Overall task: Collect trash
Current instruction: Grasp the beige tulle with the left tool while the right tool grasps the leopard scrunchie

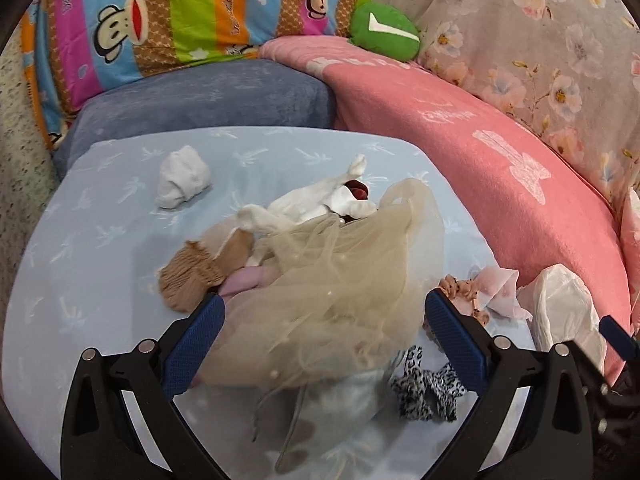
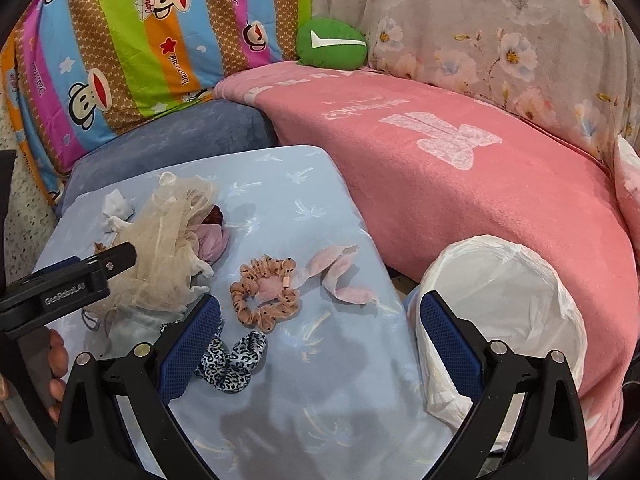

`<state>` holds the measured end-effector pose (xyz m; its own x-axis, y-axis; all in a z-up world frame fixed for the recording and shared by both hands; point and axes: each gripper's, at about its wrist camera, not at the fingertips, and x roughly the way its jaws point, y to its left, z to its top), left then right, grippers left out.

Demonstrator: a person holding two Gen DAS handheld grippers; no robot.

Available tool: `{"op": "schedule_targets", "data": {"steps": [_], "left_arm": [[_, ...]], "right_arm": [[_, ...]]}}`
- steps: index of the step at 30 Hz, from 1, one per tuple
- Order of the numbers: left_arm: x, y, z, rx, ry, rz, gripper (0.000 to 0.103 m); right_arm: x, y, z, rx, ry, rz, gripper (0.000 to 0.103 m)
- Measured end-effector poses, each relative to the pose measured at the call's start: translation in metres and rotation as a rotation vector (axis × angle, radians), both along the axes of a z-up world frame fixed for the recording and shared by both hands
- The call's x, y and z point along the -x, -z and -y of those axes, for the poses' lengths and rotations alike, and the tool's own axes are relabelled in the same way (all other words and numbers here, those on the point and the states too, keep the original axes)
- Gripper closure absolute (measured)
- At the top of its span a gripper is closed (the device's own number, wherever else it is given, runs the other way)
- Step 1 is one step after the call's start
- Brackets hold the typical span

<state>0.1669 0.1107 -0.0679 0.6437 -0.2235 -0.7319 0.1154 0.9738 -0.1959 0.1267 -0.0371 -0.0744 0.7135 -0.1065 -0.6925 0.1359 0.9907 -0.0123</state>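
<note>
A white crumpled tissue (image 1: 182,178) lies at the back left of the light blue mattress (image 1: 80,240), also small in the right wrist view (image 2: 116,202). A pink crumpled paper strip (image 2: 340,276) lies near the mattress's right edge, also seen in the left wrist view (image 1: 500,292). A bin lined with a white bag (image 2: 508,304) stands to the right of the mattress. My left gripper (image 1: 320,336) is open over a beige tulle heap (image 1: 340,280). My right gripper (image 2: 320,344) is open and empty over the mattress, between a leopard scrunchie (image 2: 232,364) and the bin.
An orange dotted scrunchie (image 2: 264,294), a tan sock (image 1: 192,280) and white cloth (image 1: 320,200) lie among the heap. A pink blanket (image 2: 460,184), a grey-blue cushion (image 1: 208,96), a striped monkey pillow (image 1: 160,12), a green plush (image 1: 384,28) and a floral sheet (image 2: 500,32) surround the mattress.
</note>
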Motion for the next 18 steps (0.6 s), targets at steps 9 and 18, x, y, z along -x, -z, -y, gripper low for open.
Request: {"op": "schedule_targets", "data": {"steps": [9, 18], "left_arm": [[-0.010, 0.013, -0.005, 0.037, 0.066, -0.069, 0.084], [0.002, -0.018, -0.015, 0.047, 0.063, -0.005, 0.097]], "right_arm": [[-0.009, 0.041, -0.033, -0.016, -0.120, -0.096, 0.018], [-0.016, 0.082, -0.058, -0.054, -0.215, -0.227, 0.085]]}}
